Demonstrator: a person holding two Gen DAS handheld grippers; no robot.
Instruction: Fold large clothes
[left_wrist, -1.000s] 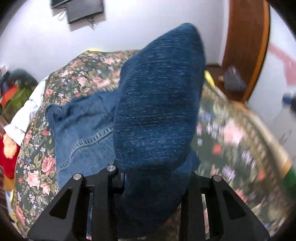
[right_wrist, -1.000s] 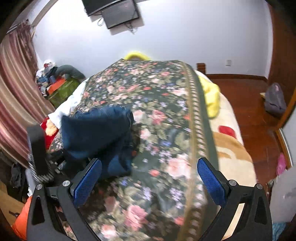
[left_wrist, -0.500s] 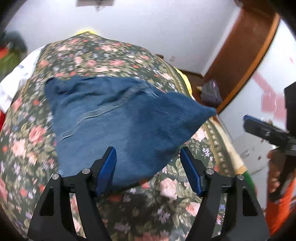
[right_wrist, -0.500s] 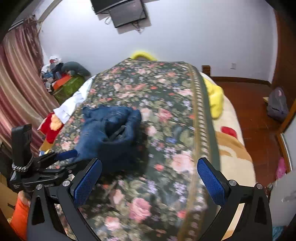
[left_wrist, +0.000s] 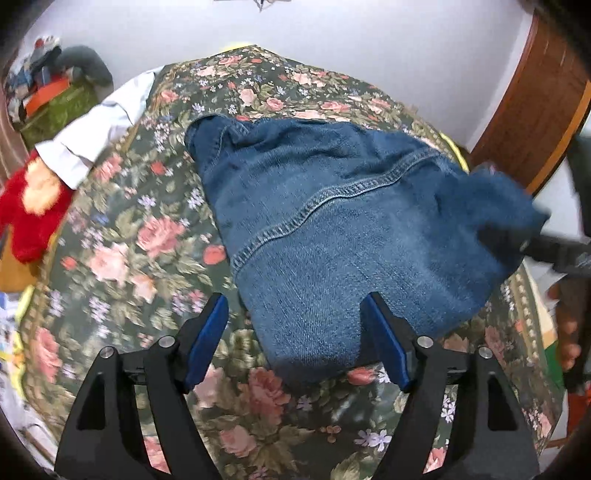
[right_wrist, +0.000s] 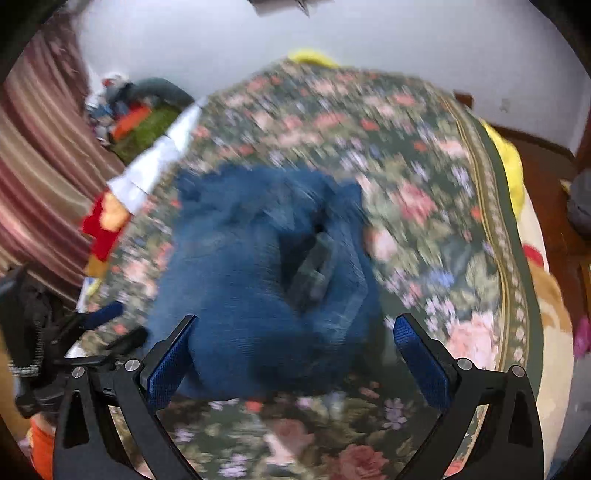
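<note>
A pair of blue jeans (left_wrist: 332, 229) lies folded on the floral bedspread (left_wrist: 129, 240). My left gripper (left_wrist: 299, 332) is open and empty, its blue pads either side of the near edge of the denim. The jeans (right_wrist: 258, 295) fill the centre of the blurred right wrist view. My right gripper (right_wrist: 295, 354) is open and empty just in front of them. The right gripper also shows in the left wrist view (left_wrist: 554, 247), at the jeans' right corner. The left gripper shows at the left edge of the right wrist view (right_wrist: 96, 332).
A white cloth (left_wrist: 99, 129) and a red plush toy (left_wrist: 29, 214) lie at the bed's left edge. A heap of clothes (left_wrist: 55, 92) sits by the far wall. A wooden door (left_wrist: 535, 110) stands to the right. A yellow blanket (right_wrist: 509, 166) hangs off the bed's right side.
My left gripper has let go of the jeans and opened. The denim has dropped flat onto the bed. My right gripper has moved in close to the jeans.
</note>
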